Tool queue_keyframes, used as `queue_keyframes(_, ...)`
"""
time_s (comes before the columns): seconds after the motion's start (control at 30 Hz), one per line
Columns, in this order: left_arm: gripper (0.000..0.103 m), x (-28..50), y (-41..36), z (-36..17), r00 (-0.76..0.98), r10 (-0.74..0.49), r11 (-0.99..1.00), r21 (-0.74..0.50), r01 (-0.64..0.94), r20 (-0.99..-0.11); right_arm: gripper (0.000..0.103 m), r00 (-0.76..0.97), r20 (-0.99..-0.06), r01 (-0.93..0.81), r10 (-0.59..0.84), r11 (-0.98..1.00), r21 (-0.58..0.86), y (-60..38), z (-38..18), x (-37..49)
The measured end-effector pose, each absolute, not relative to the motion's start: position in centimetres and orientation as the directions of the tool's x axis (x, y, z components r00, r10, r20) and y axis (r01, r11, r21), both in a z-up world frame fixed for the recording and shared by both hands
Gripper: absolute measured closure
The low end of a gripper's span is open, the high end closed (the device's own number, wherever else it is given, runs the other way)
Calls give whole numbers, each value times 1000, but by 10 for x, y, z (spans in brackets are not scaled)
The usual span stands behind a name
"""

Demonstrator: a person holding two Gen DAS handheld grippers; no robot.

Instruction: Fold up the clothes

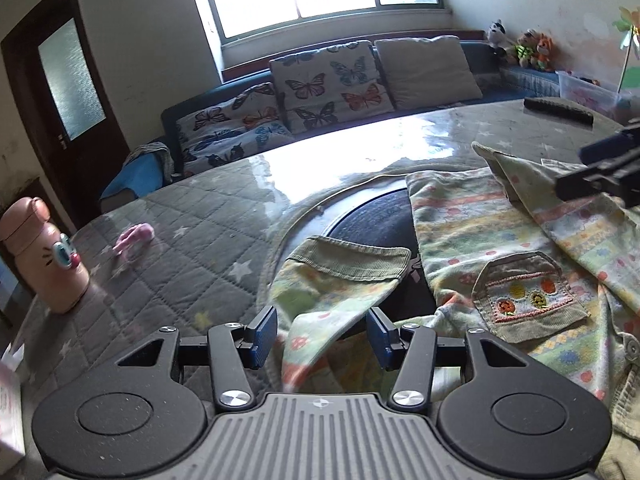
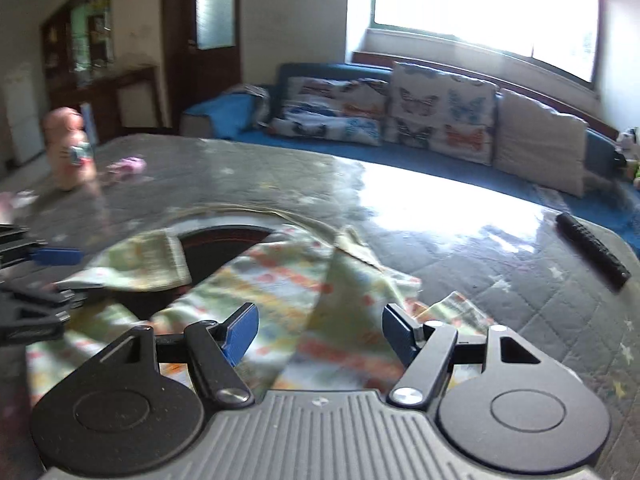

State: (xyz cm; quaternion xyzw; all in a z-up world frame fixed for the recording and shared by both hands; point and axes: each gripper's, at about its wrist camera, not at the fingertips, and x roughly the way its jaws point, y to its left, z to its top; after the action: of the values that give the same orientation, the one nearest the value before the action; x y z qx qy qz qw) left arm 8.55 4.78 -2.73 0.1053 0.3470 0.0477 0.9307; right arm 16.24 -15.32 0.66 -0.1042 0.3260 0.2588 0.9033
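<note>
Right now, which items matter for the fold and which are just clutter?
Job:
- patterned garment, sleeve cuff between the open left claw
- right claw, open over the fabric

Clutter:
- pink bottle
- pink toy
- remote
- butterfly cushions
- stuffed toys

We see a pink cat-face bottle [image 1: 46, 256] upright at the table's [image 1: 192, 224] left edge, a small pink item [image 1: 134, 237] lying near it, a black remote [image 1: 558, 109] at the far right, and butterfly cushions [image 1: 328, 84] on the sofa [image 1: 520, 76] behind.
</note>
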Motion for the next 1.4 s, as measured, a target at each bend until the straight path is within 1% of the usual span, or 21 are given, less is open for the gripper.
queue_keyframes(0.2,50,100,43,-39,740,145,960,274,55,-656,33,670,-659,-488,342,872,-44,-145,-15,194)
queue_keyframes(0.27,51,104,43,-42,736,142,958,279,66,-662,37,680,-654,-472,331,880,-46,-151,-13,194)
queue_keyframes(0.3,51,106,44,-44,733,141,957,281,71,-665,44,685,-652,-465,325,884,-47,-154,-13,194)
queue_keyframes(0.33,51,107,45,-44,734,140,957,280,72,-665,54,690,-649,-457,320,888,-48,-157,-12,194)
queue_keyframes(0.37,55,108,46,-45,734,136,959,275,72,-666,60,695,-647,-449,314,892,-49,-159,-11,194)
queue_keyframes(0.4,62,109,48,-45,733,137,960,272,68,-666,72,700,-644,-441,308,896,-50,-162,-11,194)
queue_keyframes(0.43,66,109,51,-45,733,140,961,270,61,-666,81,705,-642,-433,303,900,-51,-165,-10,193)
queue_keyframes(0.5,88,110,55,-45,733,146,963,266,49,-665,92,714,-637,-417,291,907,-53,-171,-9,193)
queue_keyframes(0.6,95,105,66,-40,745,153,972,236,6,-650,95,728,-629,-393,273,918,-55,-180,-7,193)
queue_keyframes(0.63,96,102,69,-37,750,157,974,226,-11,-643,97,732,-627,-384,267,921,-56,-183,-6,193)
queue_keyframes(0.83,97,81,97,-21,766,220,974,178,-140,-603,97,790,-569,-298,229,954,-30,-232,20,168)
queue_keyframes(0.9,97,73,106,-18,765,240,971,166,-175,-598,97,797,-567,-269,209,963,-23,-248,24,159)
queue_keyframes(1.0,100,59,114,-15,760,261,965,158,-208,-596,97,797,-569,-255,203,967,-12,-265,26,146)
queue_keyframes(1.07,100,52,117,-16,755,271,963,154,-223,-597,93,778,-575,-287,254,957,34,-267,23,141)
queue_keyframes(1.1,100,49,118,-17,751,275,961,154,-229,-600,84,773,-574,-292,272,955,59,-266,22,139)
queue_keyframes(1.13,100,47,119,-18,747,280,960,154,-236,-603,69,769,-576,-294,276,954,64,-263,20,140)
queue_keyframes(1.17,100,45,120,-19,743,281,959,151,-240,-607,60,766,-578,-297,281,952,69,-260,19,140)
queue_keyframes(1.2,100,44,120,-21,740,282,959,148,-243,-610,48,769,-572,-306,285,950,61,-253,17,141)
queue_keyframes(1.27,100,42,121,-23,737,281,959,144,-246,-615,46,765,-572,-326,296,944,53,-244,15,145)
queue_keyframes(1.33,100,42,122,-23,736,279,959,141,-245,-617,34,747,-582,-356,322,933,59,-226,11,153)
queue_keyframes(1.4,100,43,123,-24,736,276,960,139,-244,-618,33,729,-592,-386,344,921,59,-208,7,161)
